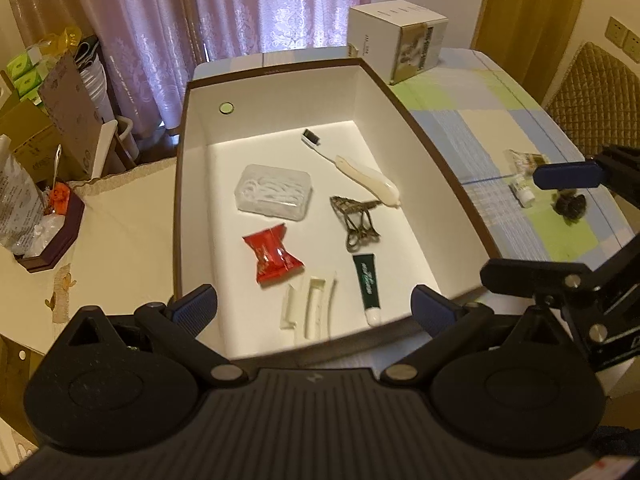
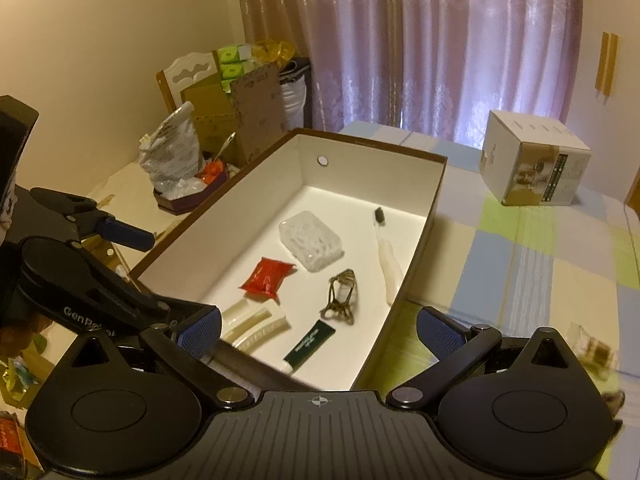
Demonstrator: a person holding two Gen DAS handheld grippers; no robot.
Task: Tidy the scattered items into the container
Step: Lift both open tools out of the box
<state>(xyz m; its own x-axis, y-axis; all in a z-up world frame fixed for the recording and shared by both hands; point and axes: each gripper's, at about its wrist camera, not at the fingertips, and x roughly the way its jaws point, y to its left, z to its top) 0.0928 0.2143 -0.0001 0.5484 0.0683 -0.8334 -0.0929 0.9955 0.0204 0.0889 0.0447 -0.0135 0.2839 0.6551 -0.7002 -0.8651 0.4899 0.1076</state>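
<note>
A brown-rimmed box with white walls holds a toothbrush, a clear plastic case, a red packet, a bronze hair claw, a green tube and pale sachets. My left gripper hovers open and empty over the box's near end. My right gripper is open and empty over the box's near right corner. On the checked cloth right of the box lie a small packet, a small white tube and a dark scrunchie.
A white carton stands at the table's far edge, with curtains behind. Left of the table is a clutter of boxes, bags and a dark tray. A quilted chair back stands at the right. The packet lies near my right gripper.
</note>
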